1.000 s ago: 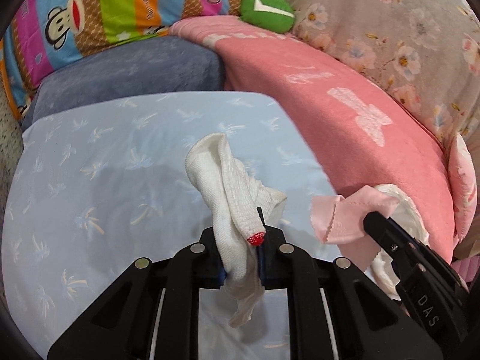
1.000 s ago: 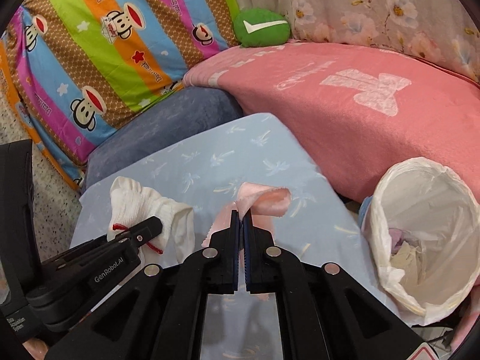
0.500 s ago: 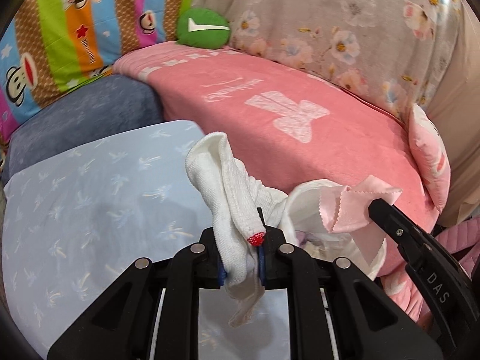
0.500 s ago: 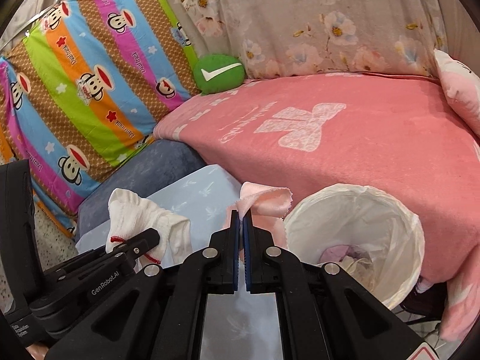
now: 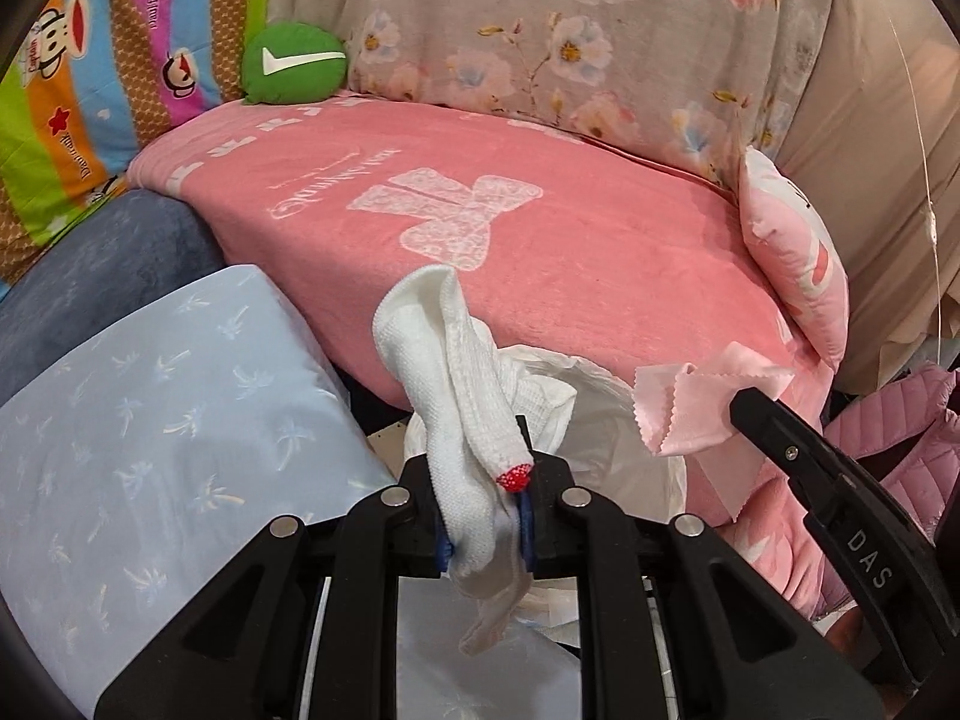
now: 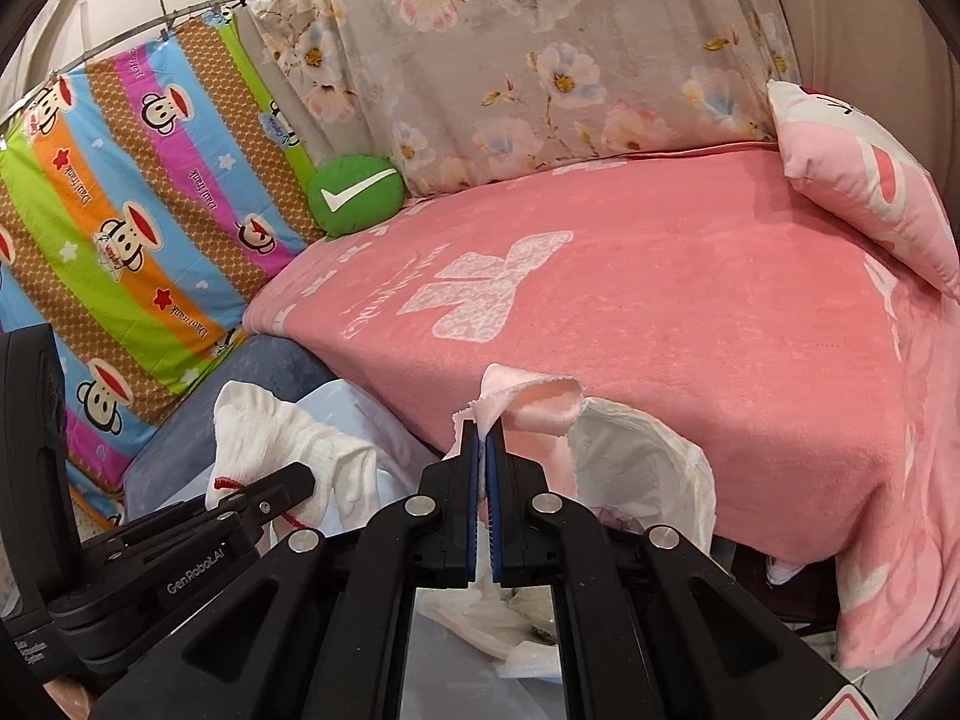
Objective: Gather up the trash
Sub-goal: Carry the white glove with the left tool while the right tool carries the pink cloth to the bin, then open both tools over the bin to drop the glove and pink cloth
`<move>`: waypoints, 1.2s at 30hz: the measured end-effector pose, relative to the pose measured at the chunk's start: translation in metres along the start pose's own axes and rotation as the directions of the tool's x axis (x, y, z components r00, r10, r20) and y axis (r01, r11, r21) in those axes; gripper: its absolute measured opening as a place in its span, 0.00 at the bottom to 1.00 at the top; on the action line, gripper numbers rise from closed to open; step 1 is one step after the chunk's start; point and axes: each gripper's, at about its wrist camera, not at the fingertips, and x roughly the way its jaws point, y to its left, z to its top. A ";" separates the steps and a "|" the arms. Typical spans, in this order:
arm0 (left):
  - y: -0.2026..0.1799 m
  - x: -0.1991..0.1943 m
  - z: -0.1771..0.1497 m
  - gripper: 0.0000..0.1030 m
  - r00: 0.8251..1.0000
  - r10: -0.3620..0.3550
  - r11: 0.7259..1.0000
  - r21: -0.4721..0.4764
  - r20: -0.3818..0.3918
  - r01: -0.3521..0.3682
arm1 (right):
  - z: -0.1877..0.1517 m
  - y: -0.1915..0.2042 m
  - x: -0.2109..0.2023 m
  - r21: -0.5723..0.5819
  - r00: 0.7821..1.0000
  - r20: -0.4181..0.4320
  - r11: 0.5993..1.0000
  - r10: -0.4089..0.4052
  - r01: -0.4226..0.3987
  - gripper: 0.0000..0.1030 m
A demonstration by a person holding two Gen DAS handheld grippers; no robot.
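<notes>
Now | left claw (image 5: 483, 516) pinches white sock (image 5: 462, 396) | right claw (image 6: 483, 468) clamps pink cloth (image 6: 528, 402)

My left gripper (image 5: 483, 531) and right gripper (image 6: 485, 501) are black plastic with silver screws and blue pads (image 6: 471, 501); white lettering reads "GenRobot.AI" and "DAS".

Bin (image 5: 606, 414) stands near, before the bed (image 5: 540, 252); table (image 5: 150, 420) to its left; round cushion (image 5: 294, 63) far left on the bed, pillow (image 5: 792, 258) right.
</notes>
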 end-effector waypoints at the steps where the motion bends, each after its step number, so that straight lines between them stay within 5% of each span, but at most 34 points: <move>1: -0.004 0.002 0.000 0.16 1.000 -0.006 1.000 0.008 -0.004 0.006 | 0.000 -0.003 0.000 0.006 1.000 0.001 1.000 -0.003 0.003 0.03; 4: -0.015 0.005 0.002 0.19 1.000 -0.013 0.999 0.041 0.003 0.013 | 0.001 -0.011 -0.001 0.018 1.000 0.005 1.000 -0.011 0.011 0.03; 8: -0.023 0.006 0.003 0.48 1.000 -0.005 0.999 0.053 0.011 0.005 | 0.001 -0.018 -0.001 0.025 1.000 0.008 1.000 -0.017 0.016 0.03; 11: -0.022 0.004 0.003 0.61 0.999 0.006 0.999 0.044 0.031 -0.007 | 0.001 -0.019 0.000 0.025 1.000 0.005 1.000 -0.018 0.018 0.03; 23: -0.005 -0.001 0.001 0.66 0.997 0.065 0.998 0.007 0.045 -0.065 | -0.001 -0.004 0.012 -0.013 1.000 -0.016 1.000 0.001 -0.001 0.03; 36: 0.022 -0.009 -0.003 0.75 0.991 0.116 0.992 -0.050 0.060 -0.113 | -0.003 0.016 0.018 -0.065 0.999 -0.041 0.998 -0.014 0.012 0.26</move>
